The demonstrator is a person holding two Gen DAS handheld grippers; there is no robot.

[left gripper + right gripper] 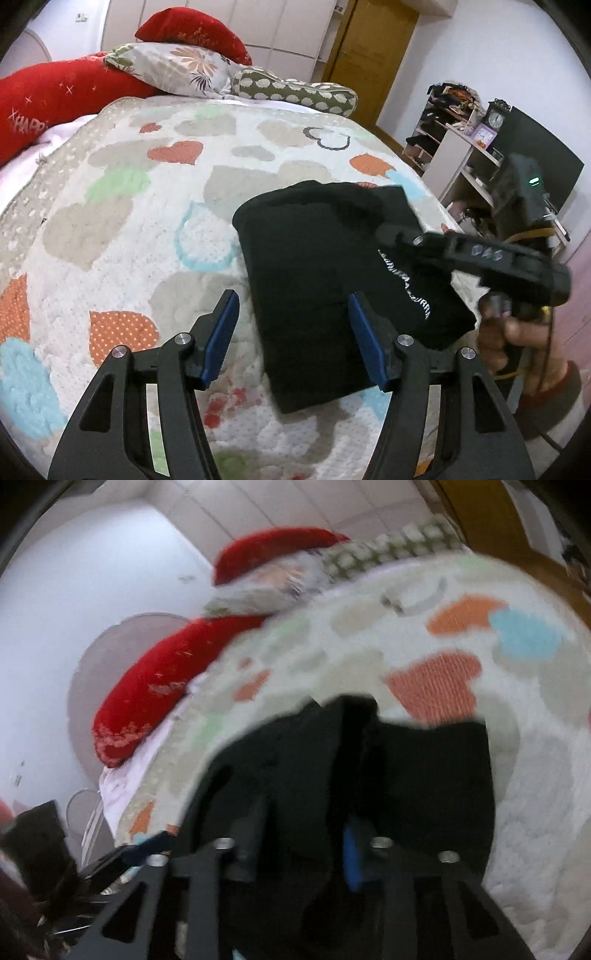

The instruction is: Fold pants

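Black pants (317,280) with white lettering lie folded into a rectangle on the heart-patterned bedspread (147,206). My left gripper (295,332) is open, its blue pads above the near left part of the pants, holding nothing. My right gripper (391,232) reaches in from the right over the pants' far right corner, where the cloth is raised. In the blurred right wrist view the pants (424,775) fill the space between the fingers of my right gripper (303,845), which stand apart; whether they grip the cloth is unclear.
Red pillows (48,99), a floral pillow (177,70) and a spotted bolster (295,90) lie at the head of the bed. A shelf unit with clocks (476,147) and a dark screen (543,158) stand to the right, past the bed's edge. A wooden door (365,55) is behind.
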